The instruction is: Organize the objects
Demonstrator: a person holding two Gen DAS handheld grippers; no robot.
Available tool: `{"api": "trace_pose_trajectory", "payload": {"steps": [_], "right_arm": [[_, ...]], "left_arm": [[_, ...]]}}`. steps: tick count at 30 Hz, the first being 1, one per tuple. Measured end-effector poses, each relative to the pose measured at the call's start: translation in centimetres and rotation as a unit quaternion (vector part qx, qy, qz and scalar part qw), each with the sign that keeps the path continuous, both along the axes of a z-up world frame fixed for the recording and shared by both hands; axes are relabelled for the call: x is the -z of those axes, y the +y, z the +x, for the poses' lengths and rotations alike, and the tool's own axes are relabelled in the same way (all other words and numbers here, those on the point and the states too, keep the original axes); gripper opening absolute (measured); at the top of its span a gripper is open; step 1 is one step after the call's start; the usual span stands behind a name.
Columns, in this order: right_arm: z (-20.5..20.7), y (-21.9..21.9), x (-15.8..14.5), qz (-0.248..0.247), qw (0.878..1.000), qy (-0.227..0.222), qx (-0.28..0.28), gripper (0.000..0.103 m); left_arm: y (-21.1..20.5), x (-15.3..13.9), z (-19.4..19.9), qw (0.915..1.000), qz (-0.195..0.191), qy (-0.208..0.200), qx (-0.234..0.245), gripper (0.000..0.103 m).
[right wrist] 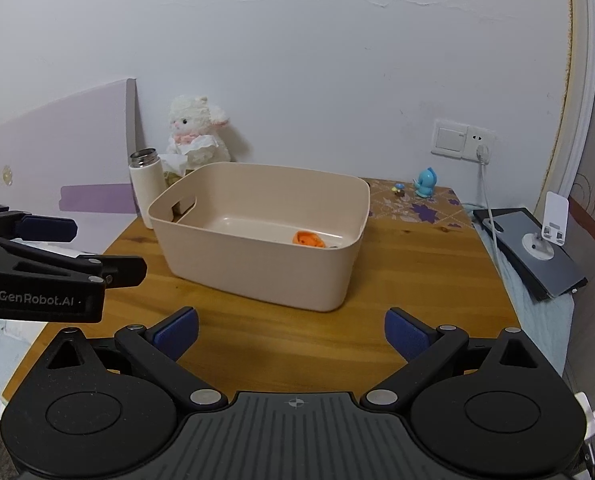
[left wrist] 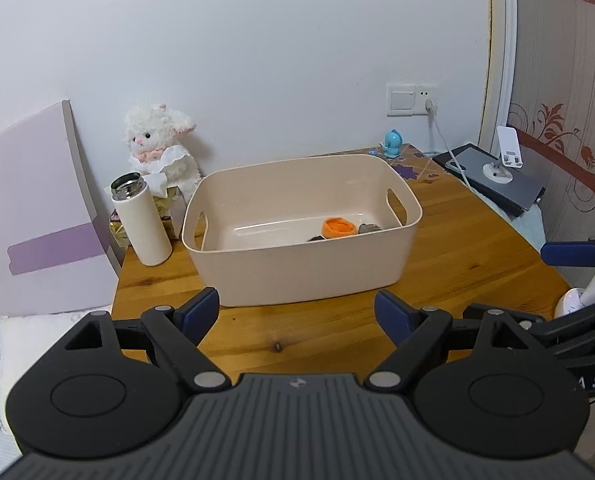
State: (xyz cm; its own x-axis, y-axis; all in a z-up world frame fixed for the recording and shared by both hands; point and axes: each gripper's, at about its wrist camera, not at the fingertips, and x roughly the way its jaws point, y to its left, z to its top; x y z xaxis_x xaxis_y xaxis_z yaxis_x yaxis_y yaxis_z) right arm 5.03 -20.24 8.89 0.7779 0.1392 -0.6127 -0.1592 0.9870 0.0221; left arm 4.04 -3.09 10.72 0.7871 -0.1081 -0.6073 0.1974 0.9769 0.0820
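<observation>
A beige plastic bin (left wrist: 297,272) stands on the wooden table (left wrist: 457,256); it also shows in the right wrist view (right wrist: 257,268). Inside it lie an orange object (left wrist: 338,227) and small grey things (left wrist: 369,228); the orange object shows in the right wrist view too (right wrist: 308,239). My left gripper (left wrist: 296,312) is open and empty, just short of the bin's near wall. My right gripper (right wrist: 291,332) is open and empty above the table's front. The left gripper appears at the left of the right wrist view (right wrist: 49,248).
A white flask (left wrist: 139,220) with no lid stands left of the bin, with a plush lamb (left wrist: 159,144) and a tissue box behind. A blue figurine (left wrist: 392,144), a tablet (left wrist: 497,180) with a phone stand (left wrist: 505,156) and a charging cable lie at the right.
</observation>
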Motion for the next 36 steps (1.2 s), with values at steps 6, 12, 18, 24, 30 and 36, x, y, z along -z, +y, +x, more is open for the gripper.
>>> {"api": "trace_pose_trajectory", "payload": {"steps": [6, 12, 18, 24, 30, 36], "right_arm": [[-1.8, 0.0, 0.1, 0.002, 1.0, 0.004, -0.006, 0.102], [-2.7, -0.3, 0.3, 0.004, 1.0, 0.008, -0.006, 0.103], [-3.3, -0.4, 0.8, 0.007, 1.0, 0.01, -0.006, 0.103], [-3.5, -0.5, 0.8, 0.007, 1.0, 0.011, -0.001, 0.103], [-3.6, -0.3, 0.8, 0.001, 1.0, 0.012, -0.001, 0.103], [-3.3, -0.4, 1.0, 0.004, 1.0, 0.014, 0.003, 0.103]], "left_arm": [[-0.2, 0.9, -1.3, 1.0, 0.007, 0.004, 0.002, 0.086], [0.2, 1.3, -2.7, 1.0, 0.003, 0.004, -0.003, 0.086], [1.1, 1.0, -3.6, 0.9998, -0.015, 0.004, -0.009, 0.086], [1.3, 0.4, -4.3, 0.9998, -0.016, -0.005, -0.005, 0.086], [1.2, 0.4, -4.5, 0.9998, -0.017, -0.003, -0.001, 0.086], [1.2, 0.4, -4.3, 0.9998, -0.02, -0.004, -0.001, 0.086]]}}
